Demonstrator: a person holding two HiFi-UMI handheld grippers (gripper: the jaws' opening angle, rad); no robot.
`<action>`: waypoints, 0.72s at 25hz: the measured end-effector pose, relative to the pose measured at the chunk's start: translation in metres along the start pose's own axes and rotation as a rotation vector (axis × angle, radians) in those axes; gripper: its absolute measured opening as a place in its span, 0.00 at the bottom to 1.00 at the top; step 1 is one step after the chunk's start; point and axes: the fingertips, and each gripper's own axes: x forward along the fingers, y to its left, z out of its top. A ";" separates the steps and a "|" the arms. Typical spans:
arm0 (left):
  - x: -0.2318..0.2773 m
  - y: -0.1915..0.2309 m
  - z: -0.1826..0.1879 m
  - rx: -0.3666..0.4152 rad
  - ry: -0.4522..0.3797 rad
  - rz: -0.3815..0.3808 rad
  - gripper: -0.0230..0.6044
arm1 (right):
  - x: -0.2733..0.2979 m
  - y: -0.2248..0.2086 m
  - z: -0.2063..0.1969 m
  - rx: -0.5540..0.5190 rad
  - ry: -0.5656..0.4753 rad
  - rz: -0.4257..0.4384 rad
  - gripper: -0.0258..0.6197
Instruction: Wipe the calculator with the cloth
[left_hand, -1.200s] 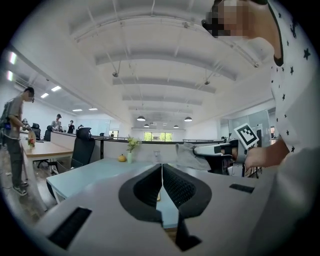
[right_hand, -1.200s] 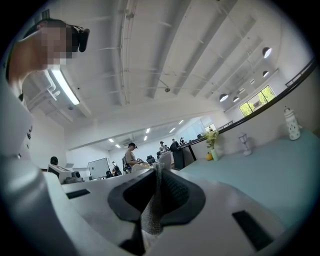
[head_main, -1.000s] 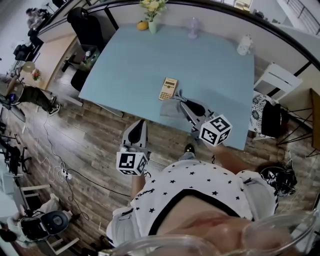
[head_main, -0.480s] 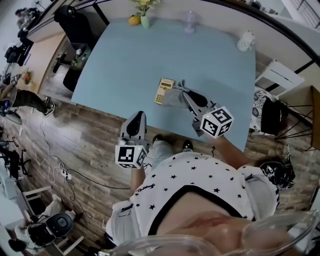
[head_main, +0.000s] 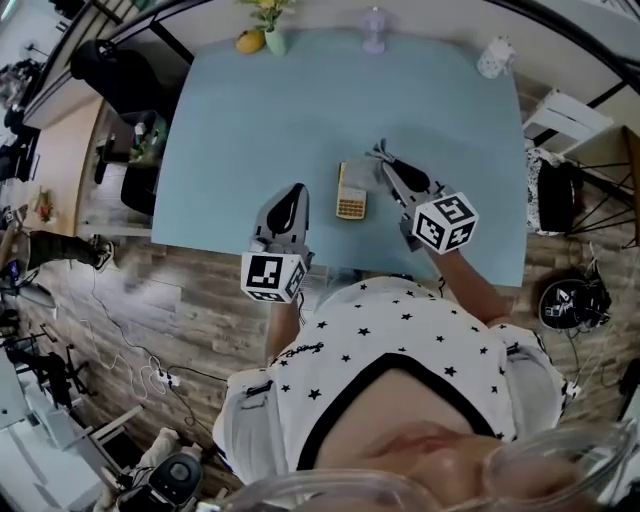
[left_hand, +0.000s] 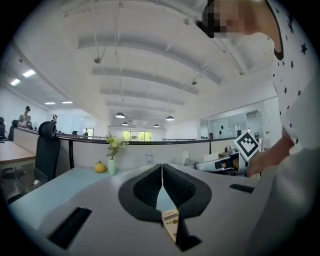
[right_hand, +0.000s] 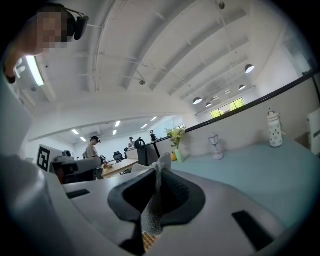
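Note:
A beige calculator (head_main: 351, 191) lies on the light blue table (head_main: 250, 130), near its front edge. My right gripper (head_main: 384, 160) is just right of the calculator and is shut on a grey cloth (head_main: 379, 152). In the right gripper view the cloth (right_hand: 153, 202) hangs pinched between the pads, with a bit of the calculator (right_hand: 146, 241) below. My left gripper (head_main: 293, 195) is left of the calculator, jaws shut with nothing held. In the left gripper view (left_hand: 161, 175) the calculator (left_hand: 170, 223) shows under the jaws.
Along the table's far edge stand a vase of flowers (head_main: 270, 30), a yellow fruit (head_main: 250, 41), a small clear stand (head_main: 374, 30) and a white bottle (head_main: 493, 57). A black chair (head_main: 110, 70) is at the left and a white chair (head_main: 565, 115) at the right.
The person has stepped closer to the table. My right gripper has lifted the cloth off the table beside the calculator. My left gripper has moved forward over the table edge.

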 end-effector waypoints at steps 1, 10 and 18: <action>0.006 0.007 0.002 0.006 -0.002 -0.022 0.09 | 0.006 -0.004 -0.003 -0.005 0.006 -0.034 0.09; 0.032 0.064 -0.014 -0.012 0.025 -0.136 0.09 | 0.073 -0.009 -0.053 -0.060 0.146 -0.163 0.09; 0.037 0.104 -0.019 -0.003 0.034 -0.165 0.09 | 0.125 -0.012 -0.097 -0.159 0.293 -0.211 0.09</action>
